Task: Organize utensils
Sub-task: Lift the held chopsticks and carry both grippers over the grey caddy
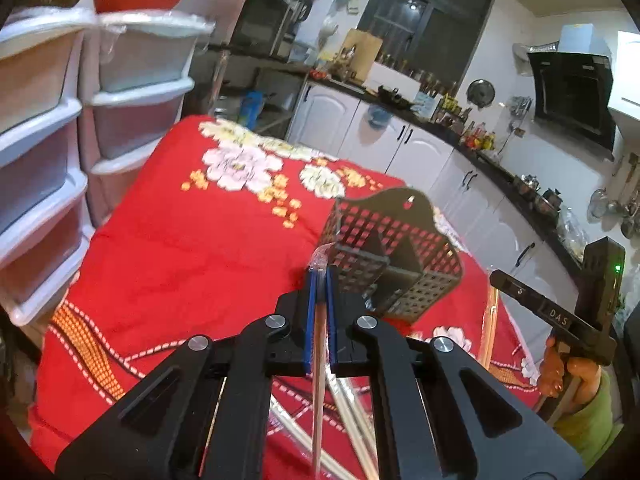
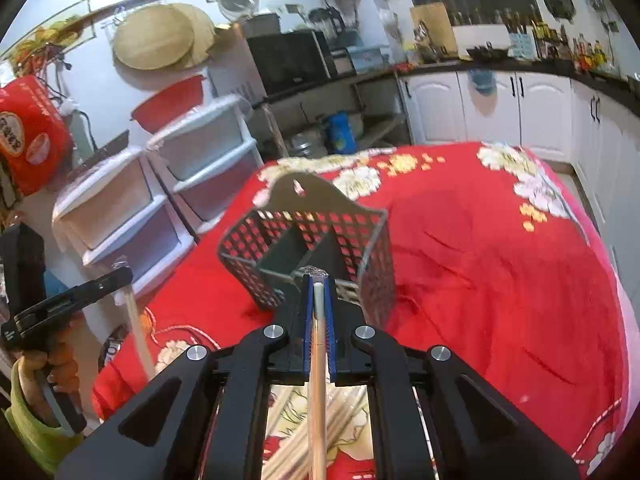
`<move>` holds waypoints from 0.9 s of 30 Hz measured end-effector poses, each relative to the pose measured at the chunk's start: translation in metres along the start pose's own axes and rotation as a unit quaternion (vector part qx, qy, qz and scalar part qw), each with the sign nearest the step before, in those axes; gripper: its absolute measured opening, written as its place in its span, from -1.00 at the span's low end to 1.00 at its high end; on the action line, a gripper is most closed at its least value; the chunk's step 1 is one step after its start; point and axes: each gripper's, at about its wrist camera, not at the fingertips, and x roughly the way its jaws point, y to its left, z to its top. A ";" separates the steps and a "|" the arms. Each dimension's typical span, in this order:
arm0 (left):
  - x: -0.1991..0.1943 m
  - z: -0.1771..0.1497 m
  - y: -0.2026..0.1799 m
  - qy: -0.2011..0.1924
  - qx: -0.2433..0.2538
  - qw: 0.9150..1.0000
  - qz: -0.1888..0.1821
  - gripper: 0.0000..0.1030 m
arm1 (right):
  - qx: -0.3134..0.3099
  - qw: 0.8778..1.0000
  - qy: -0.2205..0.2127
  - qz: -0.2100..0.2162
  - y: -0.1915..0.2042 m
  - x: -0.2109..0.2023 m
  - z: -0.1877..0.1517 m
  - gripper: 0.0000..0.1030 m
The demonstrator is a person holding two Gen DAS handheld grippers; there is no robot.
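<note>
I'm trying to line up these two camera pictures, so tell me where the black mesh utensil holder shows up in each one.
Left wrist view: the black mesh utensil holder sits right of centre on the red floral cloth, just beyond the left gripper.
Right wrist view: the holder is just left of centre, directly ahead of the right gripper.
Shared landmark: the white plastic drawer units, left of the table in both.

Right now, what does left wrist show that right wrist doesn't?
Left wrist only: range hood, window, and the right gripper from the side. Right wrist only: round woven trays on the wall, red bag, and the left gripper from the side. Both: black basket on the red cloth, drawers, each gripper shut on wrapped chopsticks.
</note>
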 end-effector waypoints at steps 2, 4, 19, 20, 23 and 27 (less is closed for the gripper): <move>-0.002 0.005 -0.006 -0.006 0.004 1.000 -0.004 -0.98 | -0.005 1.000 -0.011 0.004 0.006 -0.006 0.005 -0.89; -0.004 0.011 -0.012 -0.014 0.010 1.000 -0.009 -0.98 | -0.011 1.000 -0.023 0.011 0.011 -0.012 0.011 -0.89; -0.018 0.069 -0.060 -0.080 0.054 0.994 -0.041 -0.98 | -0.043 0.991 -0.128 0.023 0.041 -0.044 0.070 -0.89; -0.020 0.072 -0.063 -0.085 0.057 0.994 -0.041 -0.98 | -0.046 0.989 -0.138 0.021 0.043 -0.046 0.073 -0.89; -0.022 0.085 -0.073 -0.104 0.068 0.991 -0.040 -0.98 | -0.047 0.985 -0.163 0.020 0.044 -0.047 0.088 -0.89; -0.021 0.098 -0.084 -0.124 0.081 0.988 -0.035 -0.98 | -0.045 0.981 -0.190 0.017 0.044 -0.044 0.104 -0.89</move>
